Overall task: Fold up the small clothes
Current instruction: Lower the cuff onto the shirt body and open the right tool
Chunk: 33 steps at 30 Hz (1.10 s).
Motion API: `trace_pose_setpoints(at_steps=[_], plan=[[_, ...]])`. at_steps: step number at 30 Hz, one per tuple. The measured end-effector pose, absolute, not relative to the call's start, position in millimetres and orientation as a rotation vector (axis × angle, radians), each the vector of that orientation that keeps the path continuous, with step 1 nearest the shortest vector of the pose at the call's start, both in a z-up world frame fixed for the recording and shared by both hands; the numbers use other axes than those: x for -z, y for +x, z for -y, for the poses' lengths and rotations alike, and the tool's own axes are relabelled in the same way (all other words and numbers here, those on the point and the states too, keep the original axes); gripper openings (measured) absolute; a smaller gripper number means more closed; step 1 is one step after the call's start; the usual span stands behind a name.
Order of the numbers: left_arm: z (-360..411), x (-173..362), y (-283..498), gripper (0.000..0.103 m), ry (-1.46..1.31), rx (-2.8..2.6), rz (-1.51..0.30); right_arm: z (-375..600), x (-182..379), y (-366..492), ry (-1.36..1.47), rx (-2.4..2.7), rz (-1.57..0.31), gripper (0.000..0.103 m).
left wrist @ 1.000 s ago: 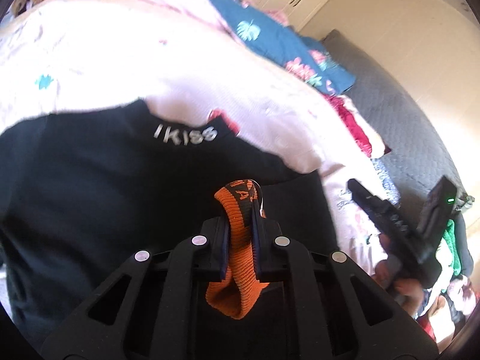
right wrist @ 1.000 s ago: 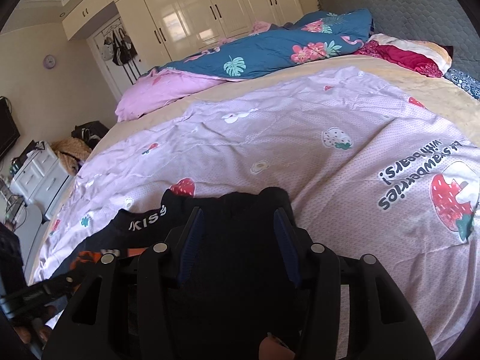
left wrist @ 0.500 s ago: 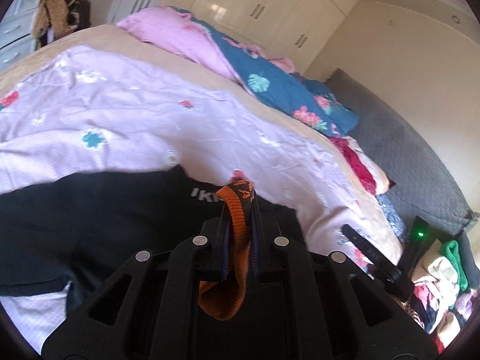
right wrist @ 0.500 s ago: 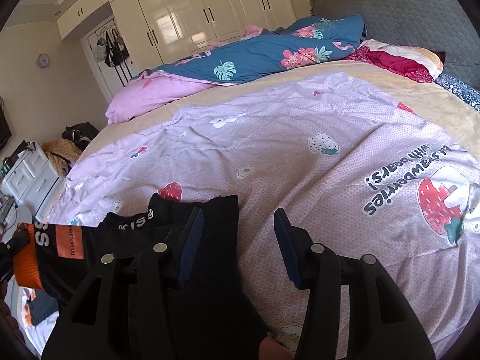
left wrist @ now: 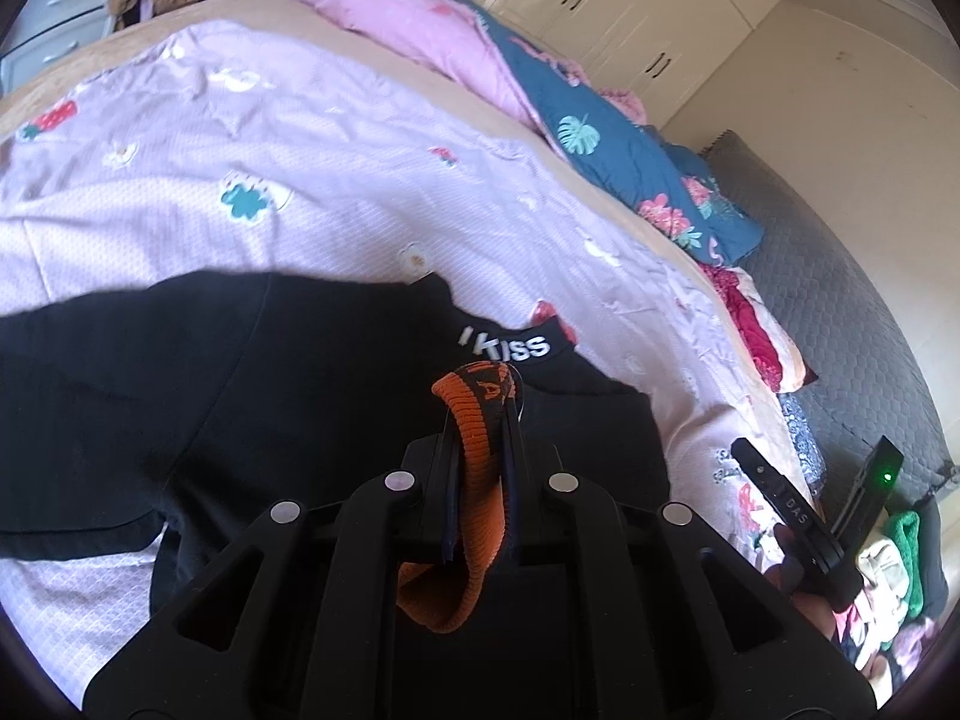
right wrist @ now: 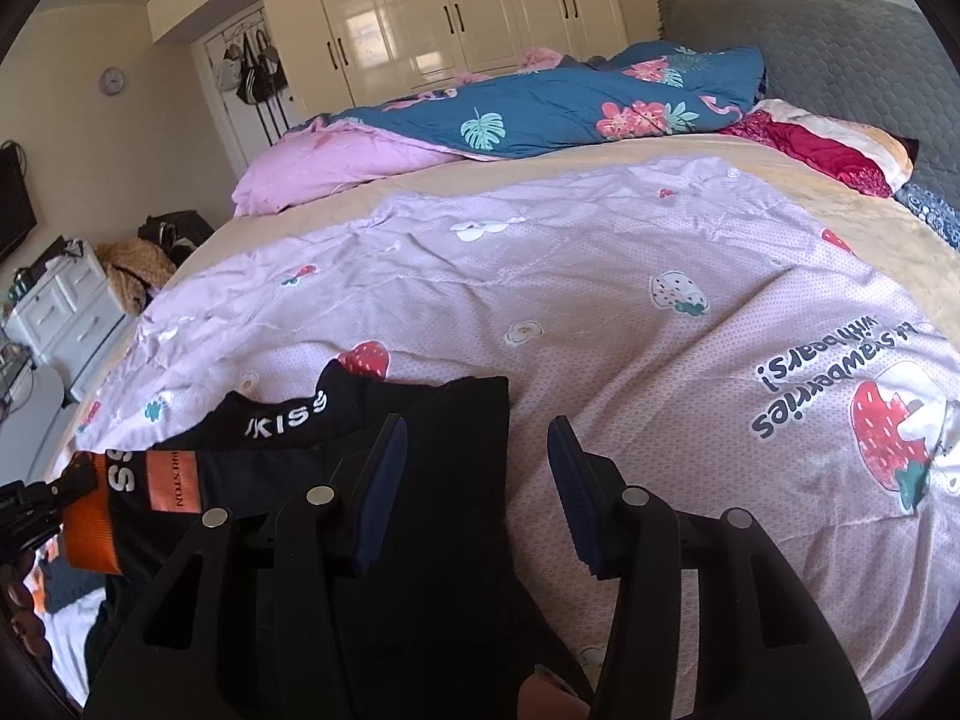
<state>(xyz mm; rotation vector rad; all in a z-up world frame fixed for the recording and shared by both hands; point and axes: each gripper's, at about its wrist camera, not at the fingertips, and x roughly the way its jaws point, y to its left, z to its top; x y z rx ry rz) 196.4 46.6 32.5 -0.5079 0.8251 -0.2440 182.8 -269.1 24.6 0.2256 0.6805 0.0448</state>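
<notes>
Black shorts (left wrist: pixel 150 396) with an orange waistband (left wrist: pixel 477 420) and white "KISS" lettering lie on the pink strawberry bedsheet (left wrist: pixel 360 180). My left gripper (left wrist: pixel 480 462) is shut on the orange waistband, holding it just above the black fabric. In the right wrist view the shorts (right wrist: pixel 444 420) lie at lower left, the orange waistband (right wrist: pixel 90 516) held up at the far left. My right gripper (right wrist: pixel 477 480) is open and empty, hovering over the shorts' right edge. It also shows in the left wrist view (left wrist: pixel 810 516) at the right.
A blue floral quilt (right wrist: pixel 540 108) and pink quilt (right wrist: pixel 336 162) are bunched at the far side of the bed. A grey headboard (right wrist: pixel 840 42) and a red blanket (right wrist: pixel 822 150) are at right. A pile of clothes (left wrist: pixel 888 576) lies beyond the bed edge. White drawers (right wrist: pixel 66 312) stand at left.
My left gripper has carried the orange waistband forward over the black shorts toward the "KISS" band. My right gripper has stayed open and shifted slightly right off the shorts.
</notes>
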Motion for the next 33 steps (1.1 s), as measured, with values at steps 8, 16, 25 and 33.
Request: trace_pose_setpoints(at_steps=[8,16,25,33], plan=[[-56.3,-22.7,199.5,0.012,-0.503,0.203,-0.859,262.1,-12.9,188.5,0.201,-0.054,-0.747,0.047],[-52.7,-26.4,194.3,0.021,-0.444,0.161,-0.845,234.3,-9.6,186.9,0.152,-0.137,-0.774,0.048],[-44.1,3.1,198.2,0.035,-0.326,0.082,-0.95,194.0,5.1,186.0,0.039,-0.237,-0.838,0.049],[-41.5,34.7,201.1,0.045,-0.206,-0.008,-1.04,181.0,14.8,180.9,0.02,-0.279,-0.872,0.054]])
